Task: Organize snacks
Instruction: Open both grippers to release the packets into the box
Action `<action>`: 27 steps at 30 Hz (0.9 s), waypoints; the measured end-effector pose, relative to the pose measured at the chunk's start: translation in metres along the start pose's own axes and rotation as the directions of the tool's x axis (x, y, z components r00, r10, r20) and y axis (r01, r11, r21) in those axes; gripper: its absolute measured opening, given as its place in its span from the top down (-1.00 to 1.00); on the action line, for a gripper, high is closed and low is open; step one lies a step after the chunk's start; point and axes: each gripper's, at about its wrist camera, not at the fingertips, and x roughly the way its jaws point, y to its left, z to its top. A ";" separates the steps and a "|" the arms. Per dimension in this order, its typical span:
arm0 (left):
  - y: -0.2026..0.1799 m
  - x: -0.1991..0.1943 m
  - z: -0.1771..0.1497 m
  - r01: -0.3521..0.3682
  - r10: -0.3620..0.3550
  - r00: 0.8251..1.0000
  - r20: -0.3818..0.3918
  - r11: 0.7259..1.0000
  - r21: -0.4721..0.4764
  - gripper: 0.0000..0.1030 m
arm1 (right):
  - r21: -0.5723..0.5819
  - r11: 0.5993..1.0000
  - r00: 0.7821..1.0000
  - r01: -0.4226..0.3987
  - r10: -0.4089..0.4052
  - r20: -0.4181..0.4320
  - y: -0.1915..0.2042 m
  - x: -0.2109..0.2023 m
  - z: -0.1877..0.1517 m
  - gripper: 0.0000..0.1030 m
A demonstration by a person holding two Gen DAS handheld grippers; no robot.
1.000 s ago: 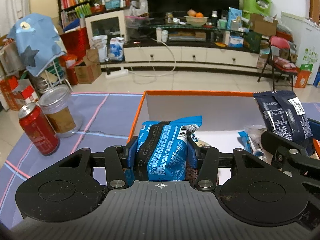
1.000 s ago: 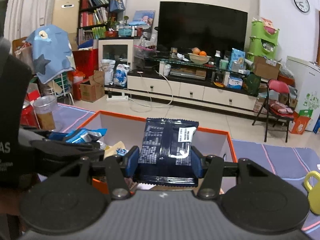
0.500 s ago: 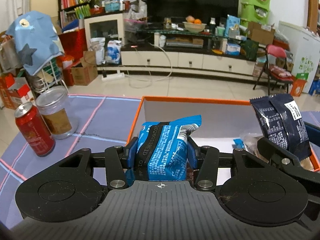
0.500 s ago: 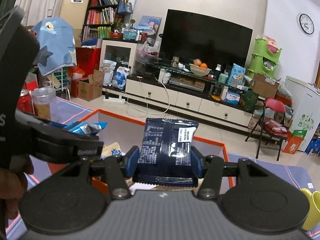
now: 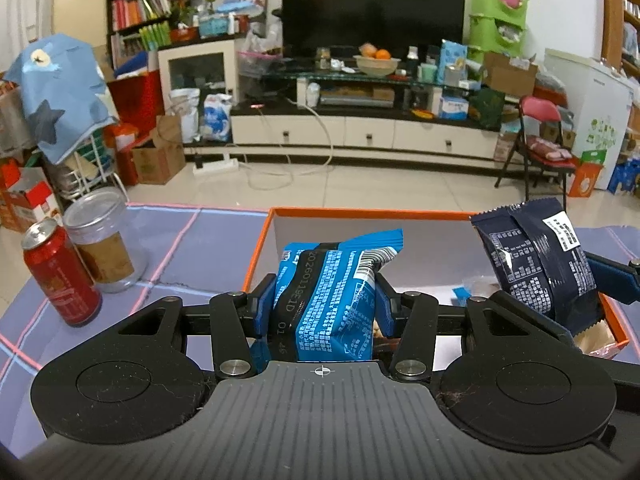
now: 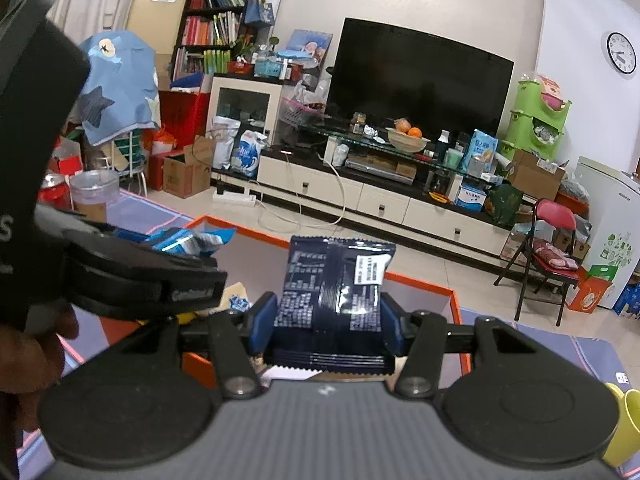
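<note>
My left gripper (image 5: 320, 304) is shut on a light blue snack packet (image 5: 332, 300) and holds it above the orange-rimmed white box (image 5: 360, 212). My right gripper (image 6: 326, 320) is shut on a dark navy snack packet (image 6: 336, 288) above the same box (image 6: 420, 280). The navy packet also shows at the right of the left wrist view (image 5: 536, 260), and the blue packet shows at the left of the right wrist view (image 6: 188, 240). Other small snacks lie in the box, mostly hidden by the grippers.
A red can (image 5: 60, 276) and a clear lidded jar (image 5: 100, 240) stand on the purple tablecloth left of the box. A yellow cup (image 6: 624, 428) stands at the right. A cluttered living room lies beyond the table.
Both grippers have risen a little with their packets still held; the box sits lower in each view. The grips have not changed.
</note>
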 end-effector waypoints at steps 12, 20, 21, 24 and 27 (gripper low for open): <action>0.000 0.005 -0.002 -0.036 0.036 0.999 -0.007 0.999 -0.016 -0.15 | -0.025 0.999 1.000 0.022 -0.023 -0.005 0.003 0.006 0.000 -0.30; 0.029 -0.026 0.015 -0.001 0.004 0.998 0.055 0.998 -0.065 -0.34 | -0.047 0.998 0.996 0.040 -0.036 0.079 -0.006 -0.017 0.003 -0.38; 0.036 -0.032 0.017 0.000 0.004 0.998 0.066 0.998 -0.069 -0.34 | -0.039 0.998 0.994 0.052 -0.048 0.099 -0.012 -0.025 0.005 -0.39; 0.059 -0.053 0.020 0.002 0.007 0.997 0.083 0.995 -0.104 -0.41 | 0.017 0.998 0.989 0.064 -0.066 0.132 -0.038 -0.050 0.010 -0.46; 0.083 -0.074 0.009 0.006 0.005 0.997 0.076 0.989 -0.146 -0.48 | 0.069 0.994 0.987 0.087 -0.096 0.132 -0.062 -0.077 0.007 -0.83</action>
